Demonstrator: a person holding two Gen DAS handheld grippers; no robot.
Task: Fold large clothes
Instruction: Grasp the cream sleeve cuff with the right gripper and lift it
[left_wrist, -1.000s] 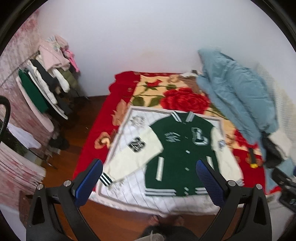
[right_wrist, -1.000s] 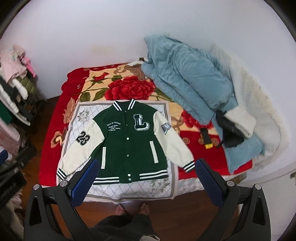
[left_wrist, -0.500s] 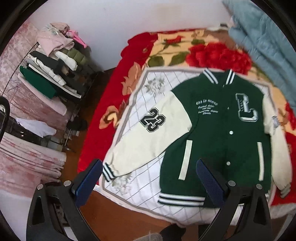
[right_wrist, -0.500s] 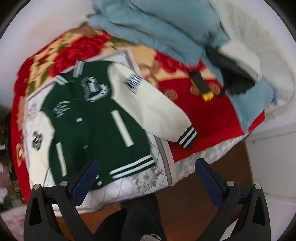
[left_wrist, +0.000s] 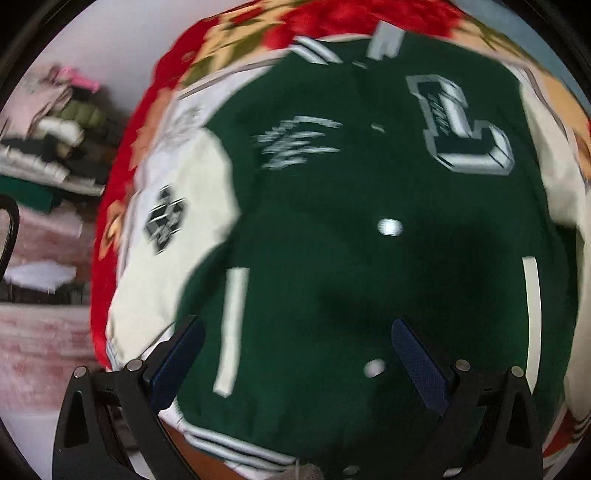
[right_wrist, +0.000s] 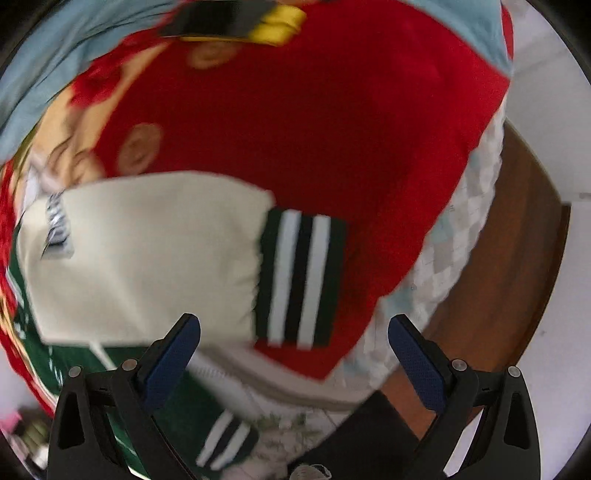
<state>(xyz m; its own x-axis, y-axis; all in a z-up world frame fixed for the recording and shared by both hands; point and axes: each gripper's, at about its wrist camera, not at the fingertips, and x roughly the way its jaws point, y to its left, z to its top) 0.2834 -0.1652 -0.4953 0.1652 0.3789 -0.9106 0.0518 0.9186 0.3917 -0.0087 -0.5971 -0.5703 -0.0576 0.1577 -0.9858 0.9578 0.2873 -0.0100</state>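
Observation:
A green varsity jacket with cream sleeves lies flat, front up, on a bed. In the left wrist view my left gripper is open, close above the jacket's lower front between a white pocket stripe and a snap button. In the right wrist view my right gripper is open, just above the jacket's cream sleeve near its striped green cuff. Both views are blurred.
The jacket lies on a white quilted sheet over a red floral blanket. A black and yellow object lies on the blanket near a blue quilt. A clothes rack stands left. Brown floor borders the bed.
Both grippers have moved down and in towards the bed. The left now hovers close over the jacket's front, the right over the sleeve cuff. Both stay open.

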